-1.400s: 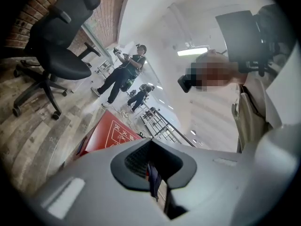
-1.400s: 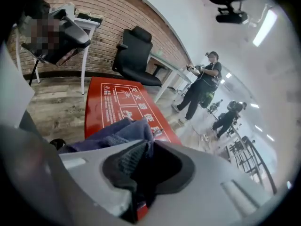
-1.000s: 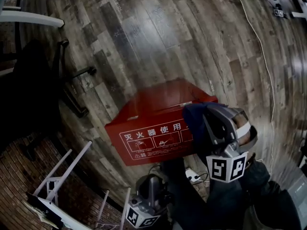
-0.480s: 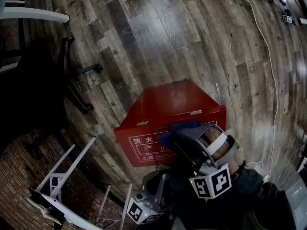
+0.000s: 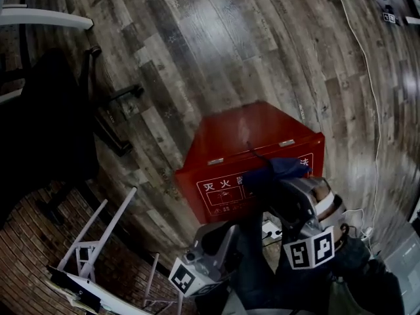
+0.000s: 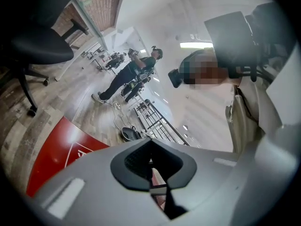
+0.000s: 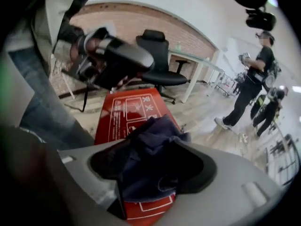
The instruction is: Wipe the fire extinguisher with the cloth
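Fingers [image 7: 202, 171] on the right gripper [image 7: 155, 178] are opening around the cloth [image 5: 282, 167], probably parking it on the red extinguisher box [image 5: 243, 136]; left gripper [image 6: 151, 171] sits pinched together, empty.

Wide open floor [image 5: 216, 38] beyond the far edge of the red box [image 5: 243, 140]. Hemmed in at left by the black chair [image 5: 46, 130], at lower left by the white frame [image 5: 98, 231]; white cable [image 5: 367, 90] trailing down the right.
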`<action>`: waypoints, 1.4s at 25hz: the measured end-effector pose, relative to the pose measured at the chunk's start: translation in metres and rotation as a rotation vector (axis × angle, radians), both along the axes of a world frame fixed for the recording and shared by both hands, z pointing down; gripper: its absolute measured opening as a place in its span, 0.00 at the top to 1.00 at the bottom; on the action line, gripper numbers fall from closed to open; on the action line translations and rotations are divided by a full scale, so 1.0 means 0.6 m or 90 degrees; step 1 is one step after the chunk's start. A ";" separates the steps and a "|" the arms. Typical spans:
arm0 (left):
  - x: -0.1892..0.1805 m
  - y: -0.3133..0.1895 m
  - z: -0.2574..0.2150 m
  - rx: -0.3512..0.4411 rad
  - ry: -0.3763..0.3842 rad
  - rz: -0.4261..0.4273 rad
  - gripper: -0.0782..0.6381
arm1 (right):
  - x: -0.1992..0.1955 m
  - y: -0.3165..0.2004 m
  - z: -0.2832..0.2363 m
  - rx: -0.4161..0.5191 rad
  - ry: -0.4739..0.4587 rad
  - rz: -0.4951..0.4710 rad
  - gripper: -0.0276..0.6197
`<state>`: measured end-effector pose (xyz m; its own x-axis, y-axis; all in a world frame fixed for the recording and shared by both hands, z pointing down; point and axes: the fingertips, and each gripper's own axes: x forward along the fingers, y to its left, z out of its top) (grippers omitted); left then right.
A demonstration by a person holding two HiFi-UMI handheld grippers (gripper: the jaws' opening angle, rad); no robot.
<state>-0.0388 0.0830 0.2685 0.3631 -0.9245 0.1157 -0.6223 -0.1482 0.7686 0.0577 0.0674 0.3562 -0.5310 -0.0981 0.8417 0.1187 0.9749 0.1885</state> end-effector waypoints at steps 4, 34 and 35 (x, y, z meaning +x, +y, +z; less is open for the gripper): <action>-0.013 0.019 0.006 -0.002 0.014 0.008 0.89 | -0.030 -0.017 0.012 0.048 -0.049 0.031 0.54; -0.093 0.036 0.046 -0.065 -0.031 -0.092 0.89 | -0.195 -0.099 0.193 -0.560 0.294 -0.087 0.82; -0.103 0.029 0.045 -0.068 -0.040 -0.098 0.89 | -0.177 -0.105 0.191 -0.579 0.303 -0.074 0.82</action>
<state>-0.1005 0.1003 0.2957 0.2073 -0.9498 0.2342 -0.6782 0.0330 0.7342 -0.0483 0.0046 0.4708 -0.0898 0.7115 0.6970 0.0907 0.7027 -0.7057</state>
